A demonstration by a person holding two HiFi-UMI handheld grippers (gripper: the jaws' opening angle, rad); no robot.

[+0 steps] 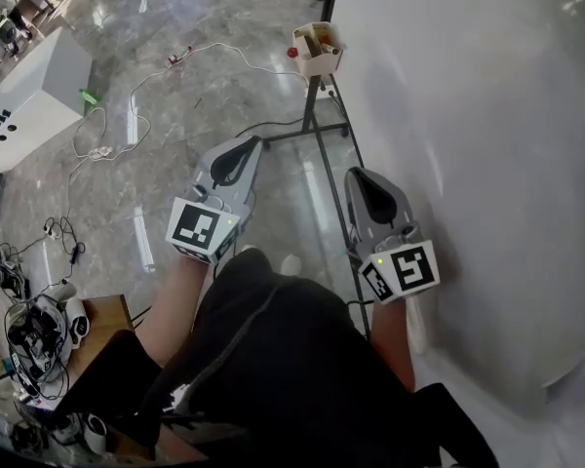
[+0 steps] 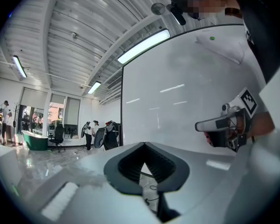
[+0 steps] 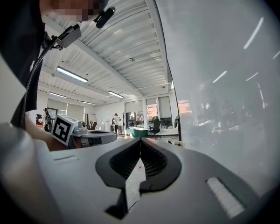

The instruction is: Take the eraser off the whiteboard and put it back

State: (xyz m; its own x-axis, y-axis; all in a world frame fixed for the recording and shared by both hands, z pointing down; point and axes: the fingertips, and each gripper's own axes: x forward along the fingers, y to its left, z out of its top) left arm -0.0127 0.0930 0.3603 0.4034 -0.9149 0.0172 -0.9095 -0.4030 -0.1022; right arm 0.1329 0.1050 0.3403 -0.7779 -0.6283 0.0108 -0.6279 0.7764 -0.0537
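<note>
My left tongs [image 1: 242, 146], right tongs [image 1: 363, 176] both pinched closed, empty, held level beside large glossy white whiteboard [image 1: 468, 115], probably readying reach; eraser unseen.

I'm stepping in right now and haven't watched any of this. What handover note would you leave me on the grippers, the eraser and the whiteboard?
Left gripper: shut, nothing between its jaws, out over the floor.
Right gripper: shut, also empty, close beside the whiteboard.
Eraser: not visible in any view. A small box at the board's edge holds items too small to identify.
Done: nothing that can be confirmed; neither gripper holds anything.
Left: likely the whole job. Find the eraser on the board, take it off and put it back.
</note>
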